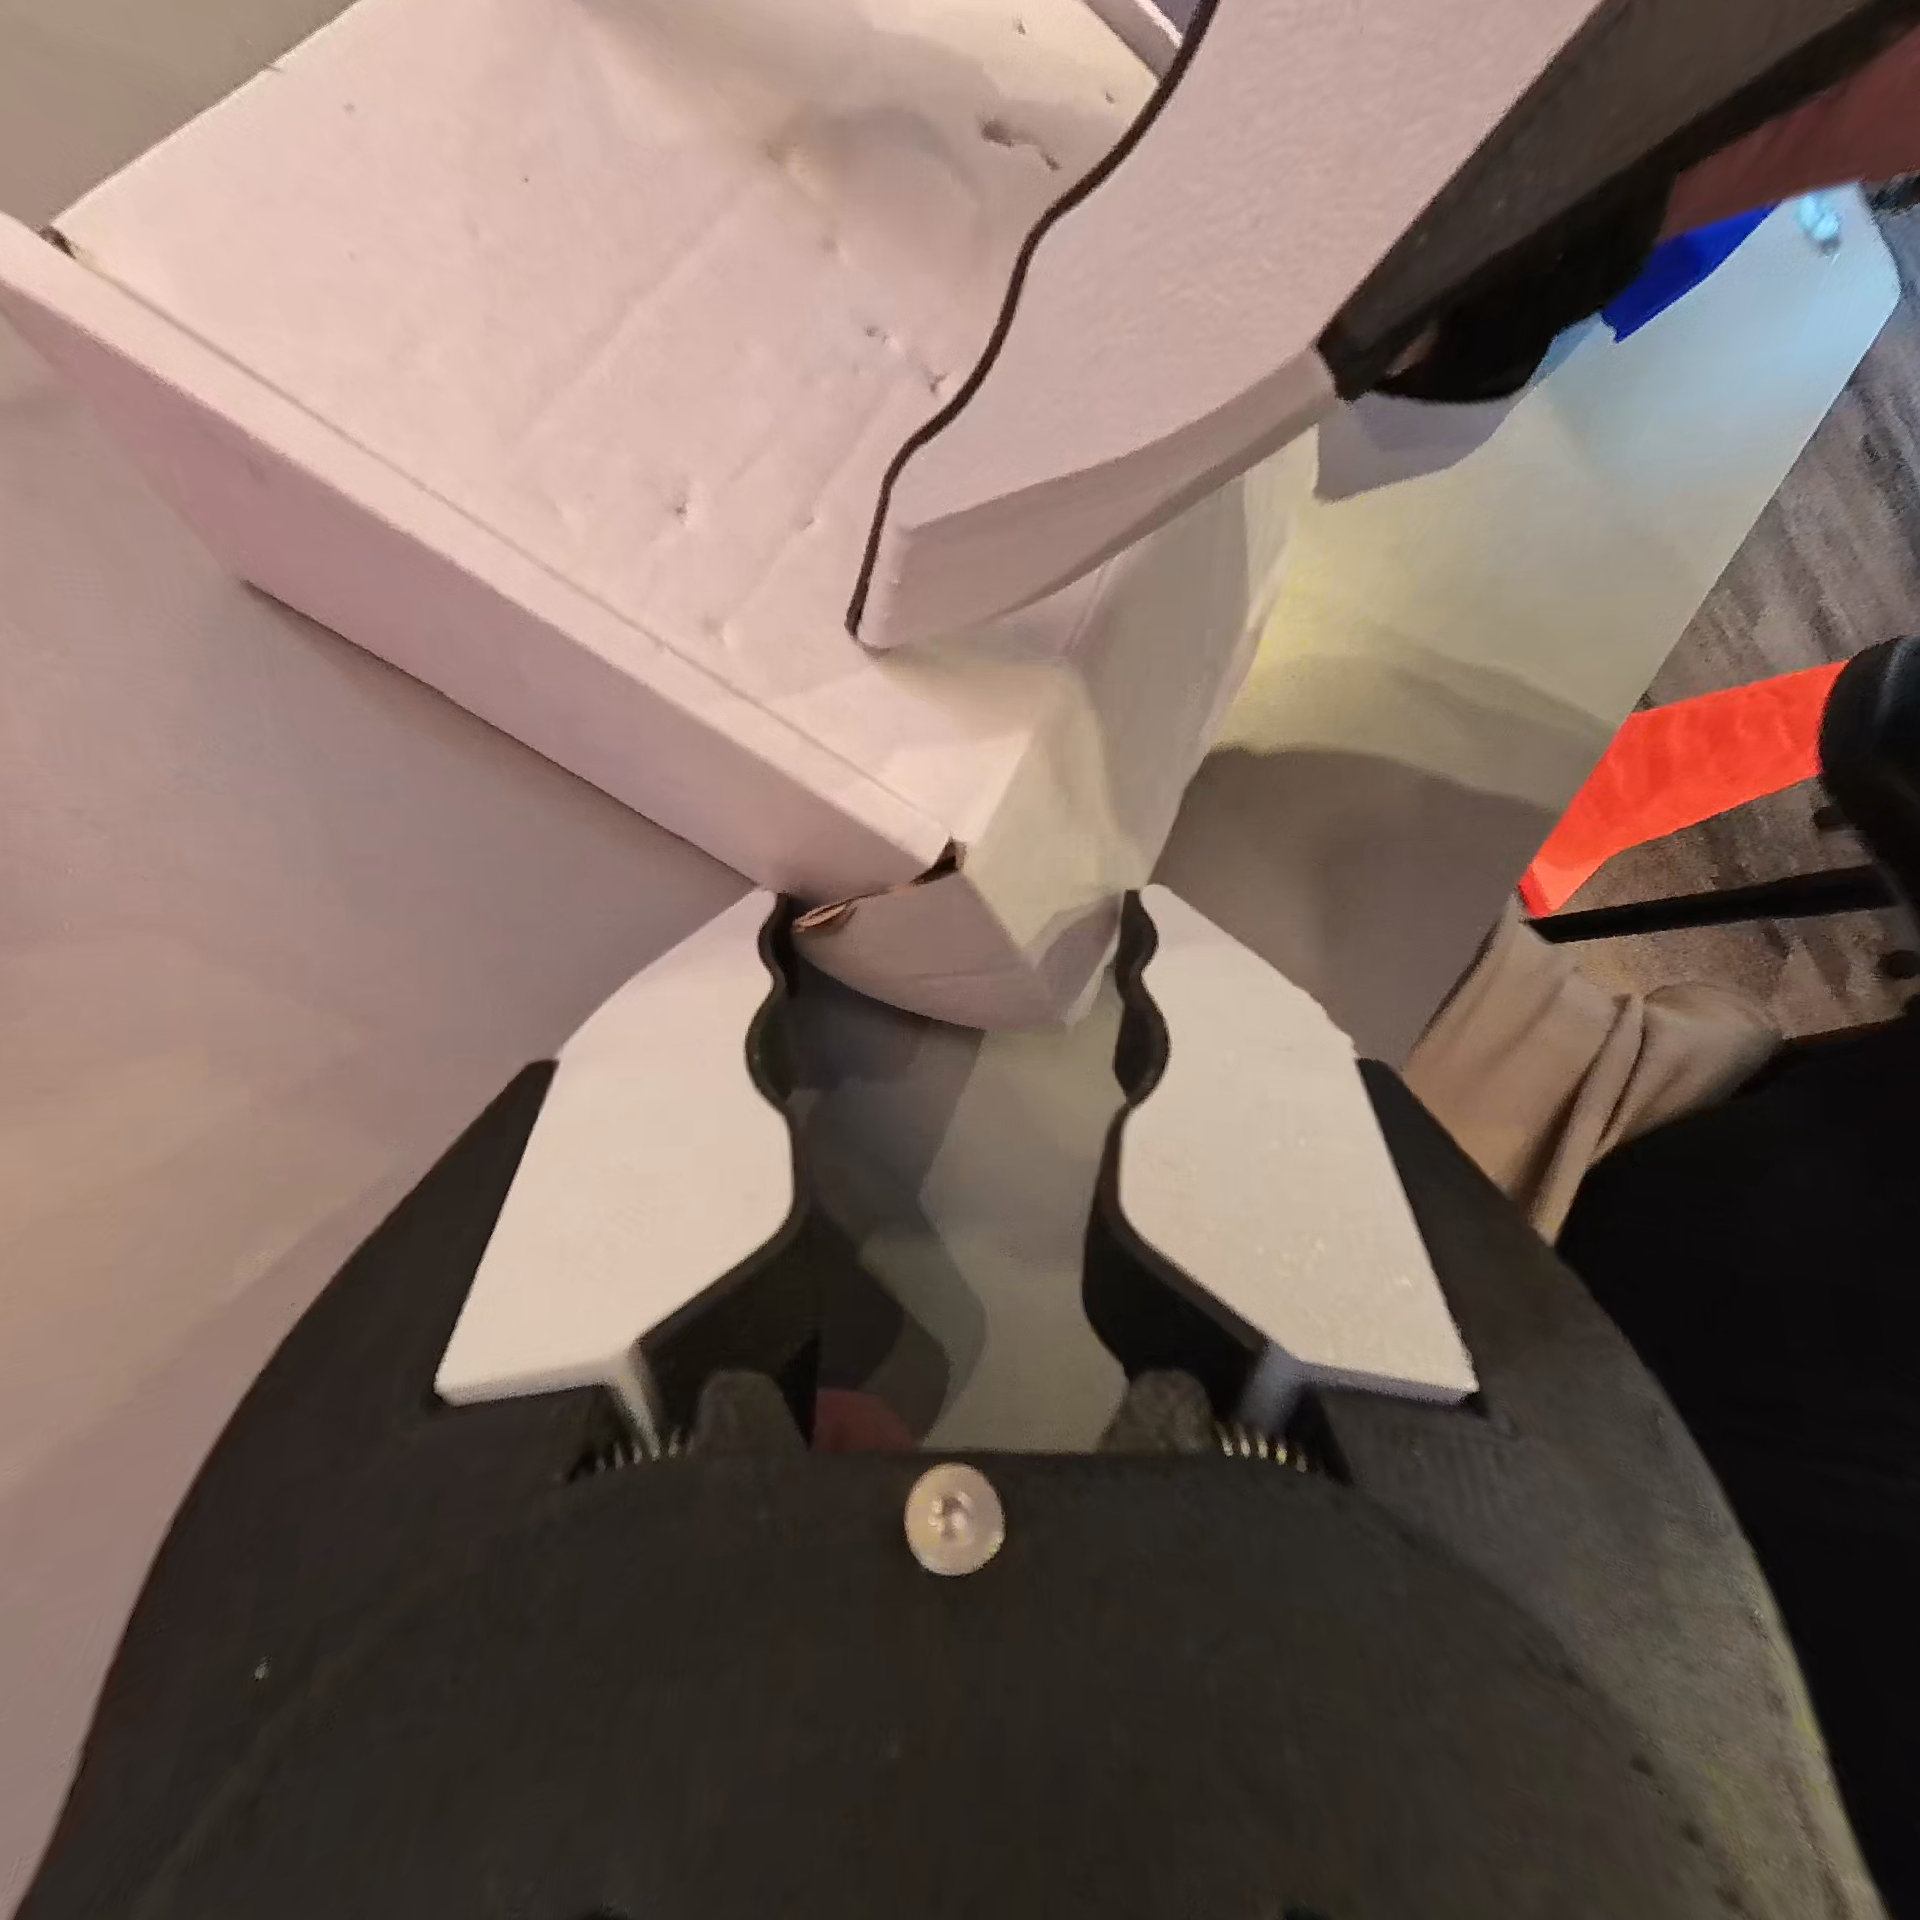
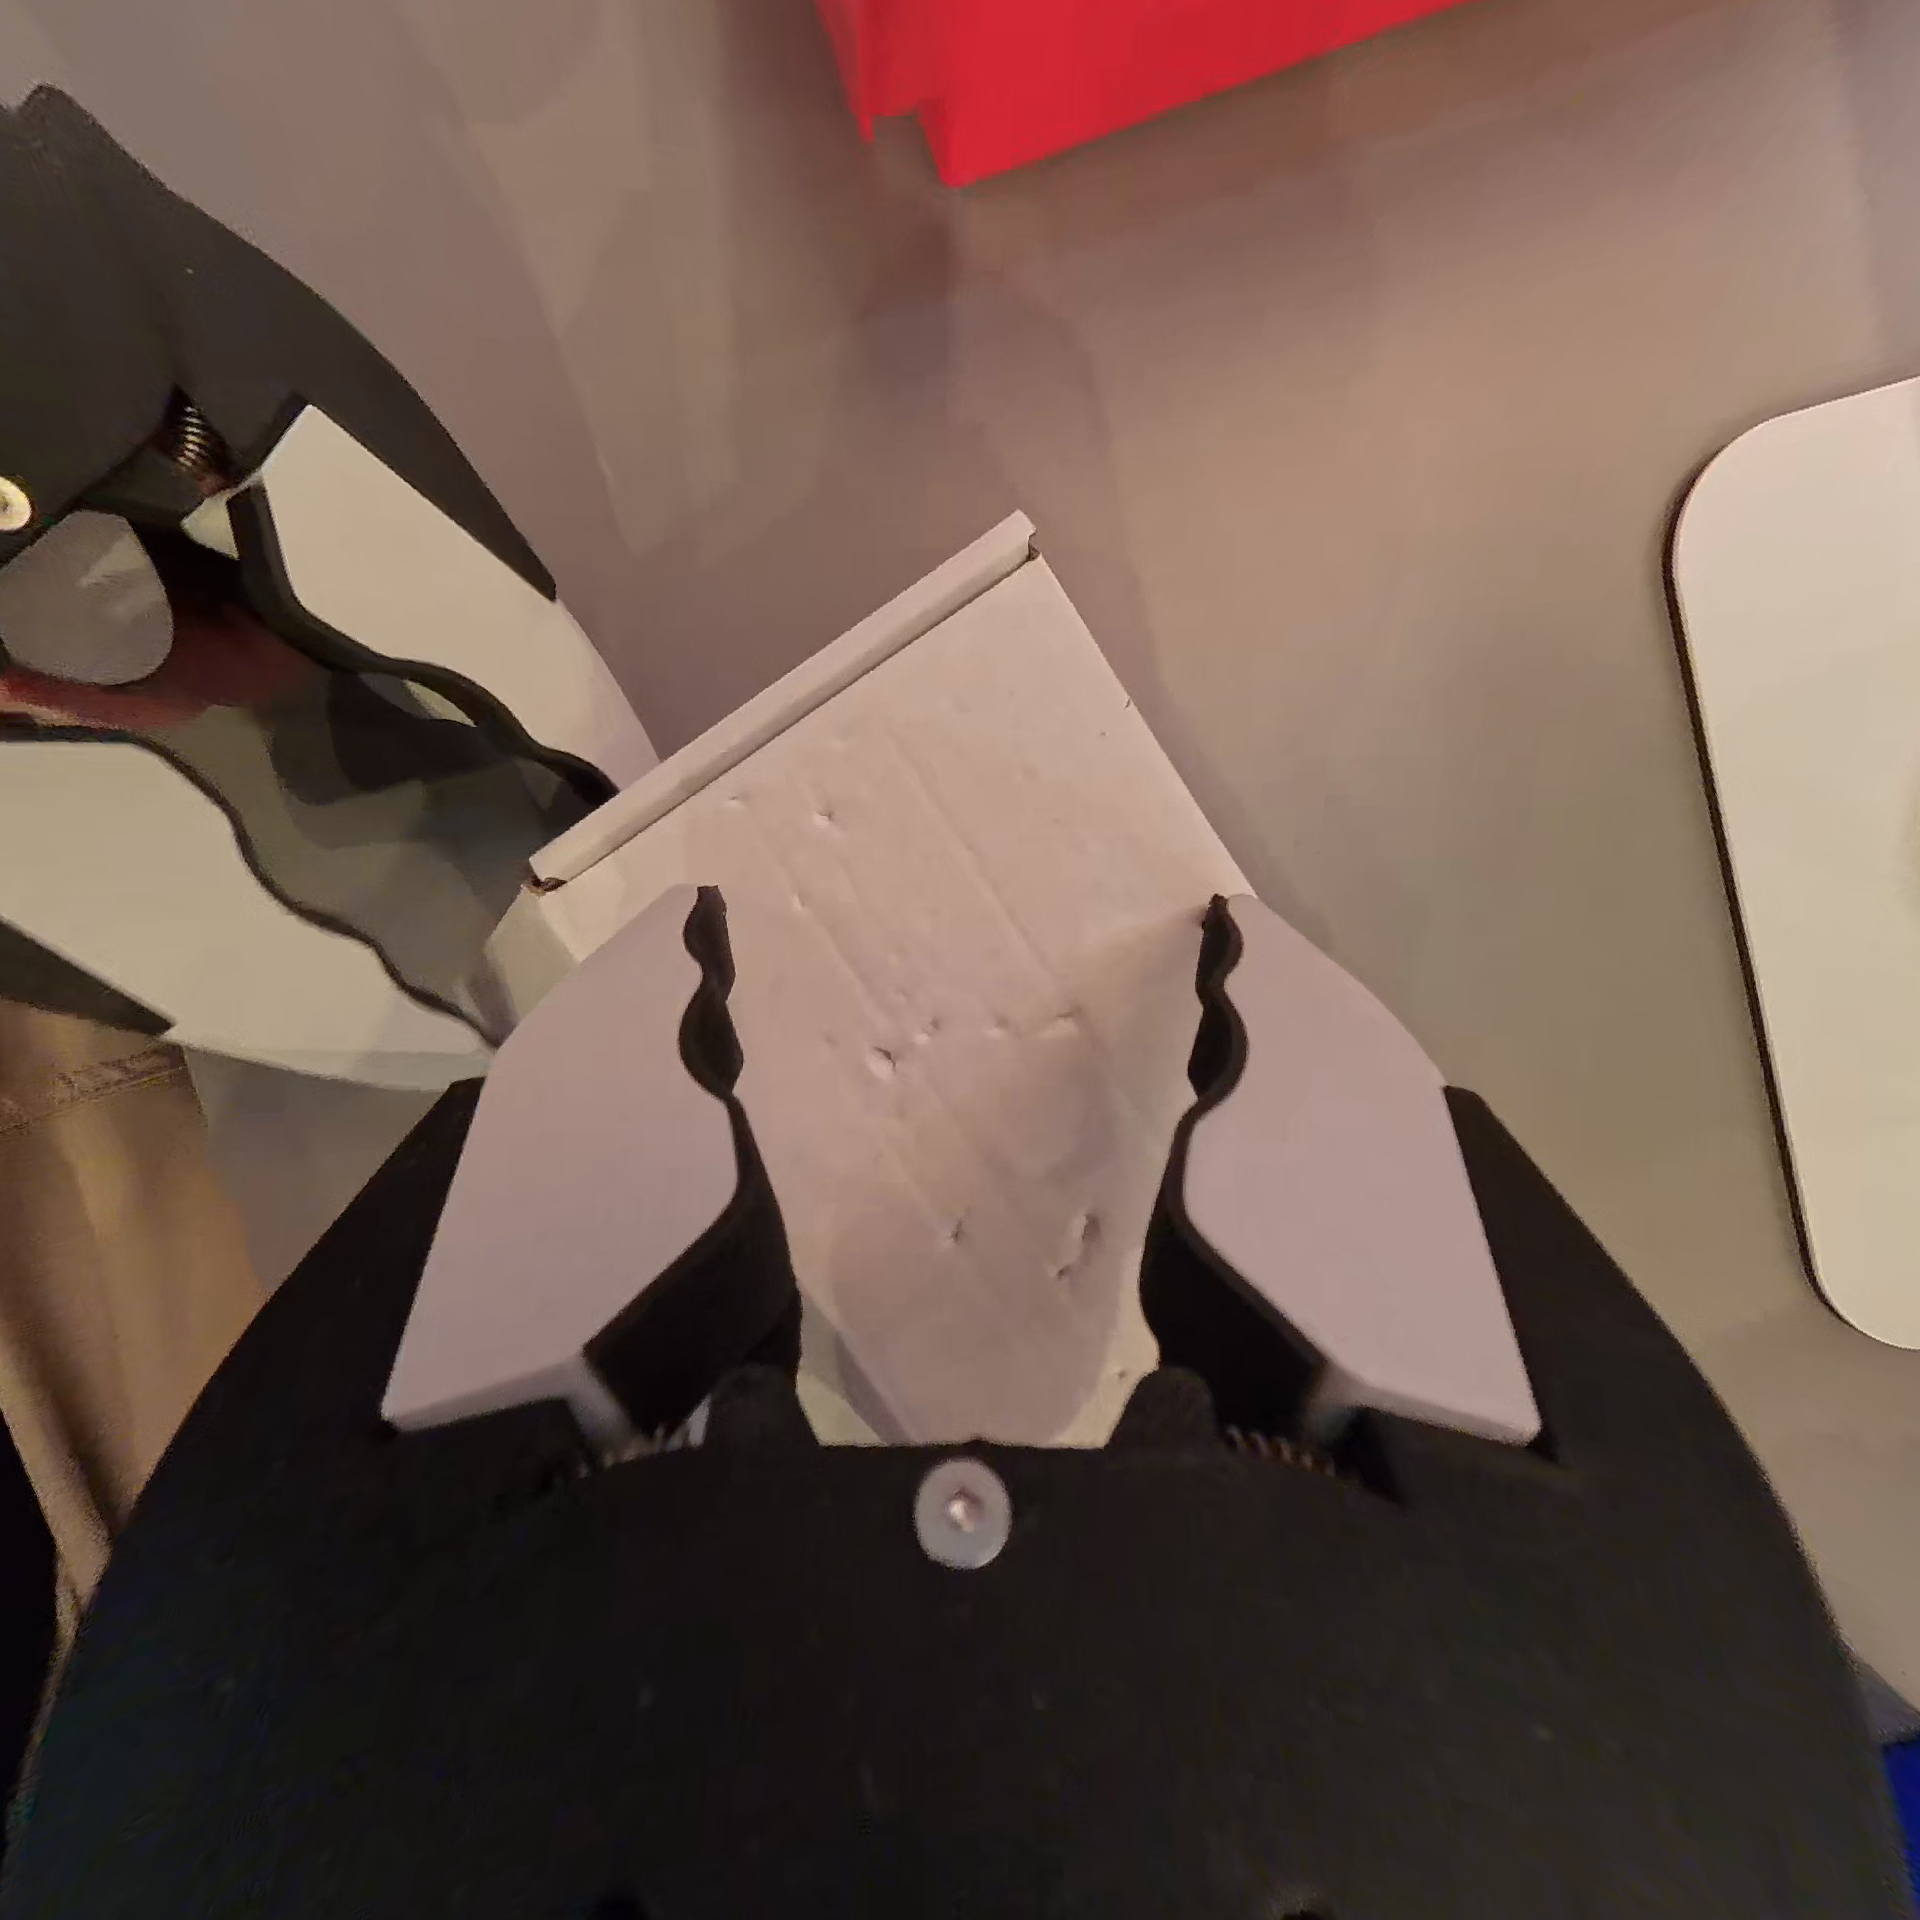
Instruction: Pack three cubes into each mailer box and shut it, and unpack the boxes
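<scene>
A closed white mailer box [image 1: 499,395] with a dented lid lies on the grey table; it also shows in the right wrist view [image 2: 935,831]. My left gripper [image 1: 956,914] is open at the box's near corner, and that corner reaches in between its fingertips. My right gripper [image 2: 961,909] is open and sits over the lid, fingers spread across it; I cannot tell if it touches. It also shows in the left wrist view [image 1: 1091,416], reaching in from the upper right. The left gripper shows in the right wrist view [image 2: 343,727] at the box's left. No cubes are in view.
A red object [image 2: 1091,83] lies at the far side of the table. A white rounded board [image 2: 1818,831] lies to the right. Orange tape [image 1: 1714,769] and blue tape [image 1: 1683,281] show past the table edge. A person's beige trouser leg [image 1: 1558,1039] is close by.
</scene>
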Tool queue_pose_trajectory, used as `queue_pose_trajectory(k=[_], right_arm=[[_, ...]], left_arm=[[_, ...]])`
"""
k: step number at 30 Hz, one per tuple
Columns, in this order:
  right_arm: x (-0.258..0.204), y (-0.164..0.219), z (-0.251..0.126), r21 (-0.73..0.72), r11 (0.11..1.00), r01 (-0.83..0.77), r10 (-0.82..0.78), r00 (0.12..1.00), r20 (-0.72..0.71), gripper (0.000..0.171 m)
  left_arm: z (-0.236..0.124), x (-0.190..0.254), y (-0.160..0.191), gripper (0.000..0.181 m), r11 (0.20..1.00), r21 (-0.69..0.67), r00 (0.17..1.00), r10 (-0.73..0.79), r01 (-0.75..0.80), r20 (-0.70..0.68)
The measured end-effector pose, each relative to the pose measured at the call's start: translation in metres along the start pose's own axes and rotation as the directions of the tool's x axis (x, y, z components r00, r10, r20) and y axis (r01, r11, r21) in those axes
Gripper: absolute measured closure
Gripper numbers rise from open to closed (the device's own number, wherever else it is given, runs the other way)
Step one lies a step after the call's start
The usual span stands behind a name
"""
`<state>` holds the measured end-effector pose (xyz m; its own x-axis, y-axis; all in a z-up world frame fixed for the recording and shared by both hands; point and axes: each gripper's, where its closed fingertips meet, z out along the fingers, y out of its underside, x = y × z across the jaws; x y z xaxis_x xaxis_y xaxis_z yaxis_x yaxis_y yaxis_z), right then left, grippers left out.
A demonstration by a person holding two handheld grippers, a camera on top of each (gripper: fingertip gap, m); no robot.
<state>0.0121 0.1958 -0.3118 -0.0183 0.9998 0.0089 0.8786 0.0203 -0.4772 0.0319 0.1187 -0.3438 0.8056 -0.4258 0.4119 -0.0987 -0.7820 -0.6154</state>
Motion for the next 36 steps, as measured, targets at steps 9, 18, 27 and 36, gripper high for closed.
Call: queue_pose_trajectory(k=[9, 18, 27, 36], right_arm=[[0.000, 0.000, 0.000, 0.001, 1.000, -0.007, 0.007, 1.000, 0.002, 0.085], [0.000, -0.001, 0.000, 0.004, 1.000, -0.012, 0.012, 1.000, -0.002, 0.085], [0.000, -0.001, 0.000, 0.000, 1.000, -0.016, 0.016, 1.000, -0.005, 0.085], [0.000, -0.001, 0.000, 0.008, 1.000, -0.014, 0.015, 1.000, -0.008, 0.085]], left_arm=[[0.002, 0.020, 0.007, 0.113, 1.000, 0.004, 0.999, -0.020, 0.021, -0.032], [-0.003, 0.021, 0.006, 0.109, 0.999, 0.048, 0.998, -0.002, -0.001, 0.066], [0.006, 0.022, 0.015, 0.115, 0.998, -0.026, 0.995, 0.064, -0.062, 0.082], [0.007, 0.014, 0.011, 0.121, 0.997, -0.027, 0.989, 0.074, -0.072, 0.129]])
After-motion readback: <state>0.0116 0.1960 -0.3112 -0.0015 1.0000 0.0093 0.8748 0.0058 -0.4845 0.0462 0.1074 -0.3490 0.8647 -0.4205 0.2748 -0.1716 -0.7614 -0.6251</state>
